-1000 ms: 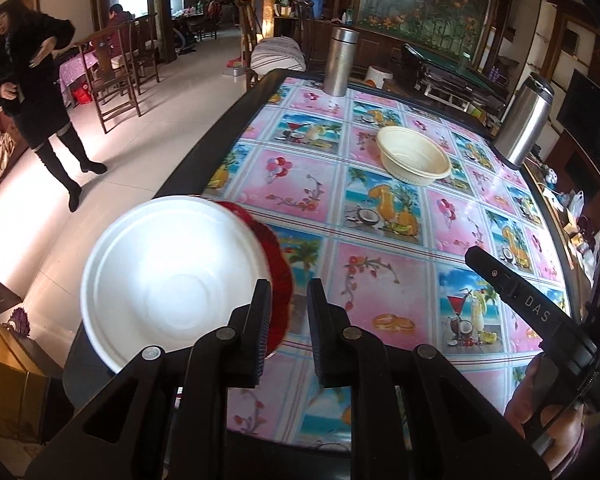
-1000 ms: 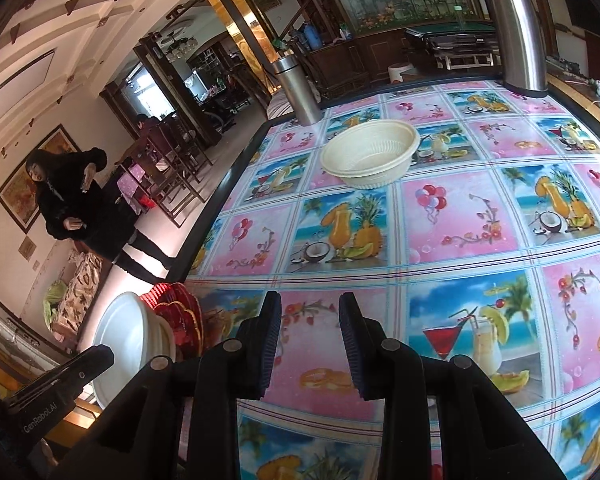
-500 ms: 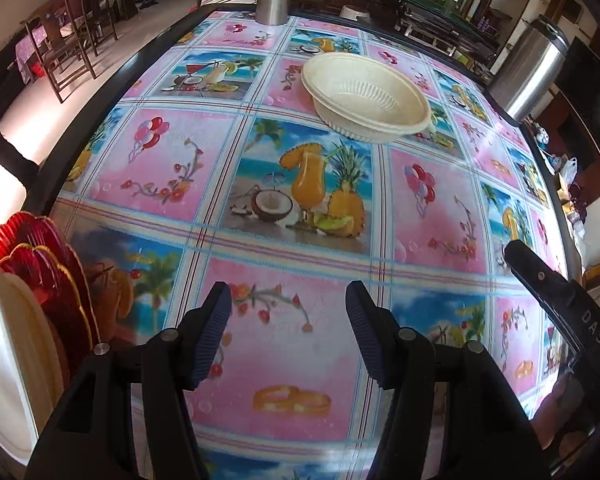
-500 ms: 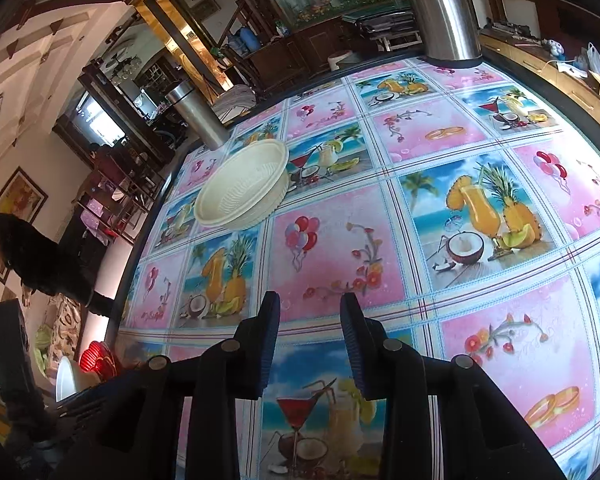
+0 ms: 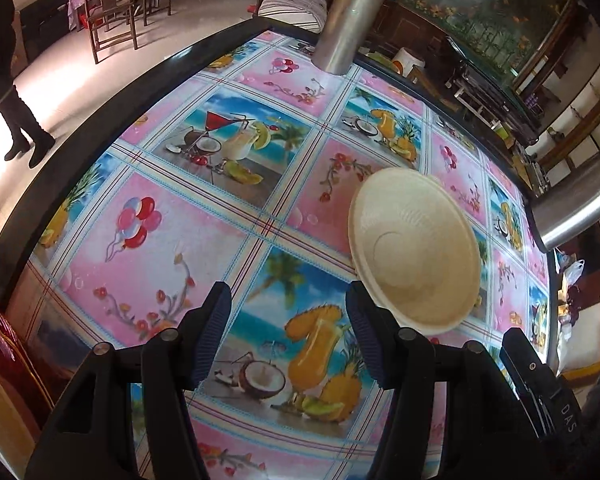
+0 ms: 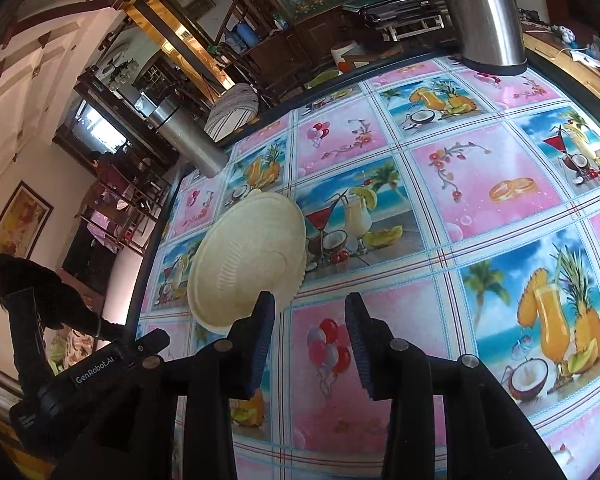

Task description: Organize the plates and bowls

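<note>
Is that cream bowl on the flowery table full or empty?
Empty. The cream bowl shows its bare ribbed inside and flat bottom in both wrist views, with nothing in it.

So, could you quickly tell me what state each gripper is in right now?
Left gripper: open, holding nothing; the cream bowl sits just beyond its right finger.
Right gripper: open, holding nothing.

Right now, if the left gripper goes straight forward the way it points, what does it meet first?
Probably only the tablecloth: the open left gripper aims at the printed cloth. The cream bowl sits just right of the right finger, so it may brush it; depth is unclear.
</note>
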`<action>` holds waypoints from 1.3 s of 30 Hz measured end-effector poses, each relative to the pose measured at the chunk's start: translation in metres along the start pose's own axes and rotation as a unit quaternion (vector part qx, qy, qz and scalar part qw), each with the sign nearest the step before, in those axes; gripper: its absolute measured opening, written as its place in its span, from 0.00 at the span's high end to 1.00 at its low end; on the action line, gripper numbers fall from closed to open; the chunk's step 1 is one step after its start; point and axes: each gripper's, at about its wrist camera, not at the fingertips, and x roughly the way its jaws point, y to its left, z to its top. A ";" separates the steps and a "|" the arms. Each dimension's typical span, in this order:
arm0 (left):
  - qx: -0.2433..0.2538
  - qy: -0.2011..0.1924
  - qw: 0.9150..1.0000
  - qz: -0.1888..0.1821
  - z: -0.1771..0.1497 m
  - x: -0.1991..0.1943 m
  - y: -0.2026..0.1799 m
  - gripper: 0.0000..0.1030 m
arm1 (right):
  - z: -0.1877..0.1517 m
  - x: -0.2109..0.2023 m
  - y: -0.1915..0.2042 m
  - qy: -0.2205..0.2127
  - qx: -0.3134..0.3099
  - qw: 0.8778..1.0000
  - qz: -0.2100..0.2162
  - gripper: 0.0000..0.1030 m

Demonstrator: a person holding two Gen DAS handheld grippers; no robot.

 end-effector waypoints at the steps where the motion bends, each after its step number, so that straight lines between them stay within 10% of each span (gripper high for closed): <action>1: -0.003 0.001 1.000 0.000 0.003 0.003 0.000 0.43 | 0.004 0.004 0.001 0.001 0.004 1.000 0.003 0.61; 39: -0.010 0.044 0.993 -0.106 0.028 0.056 -0.015 0.43 | 0.032 0.071 0.000 0.009 0.048 0.999 -0.009 0.69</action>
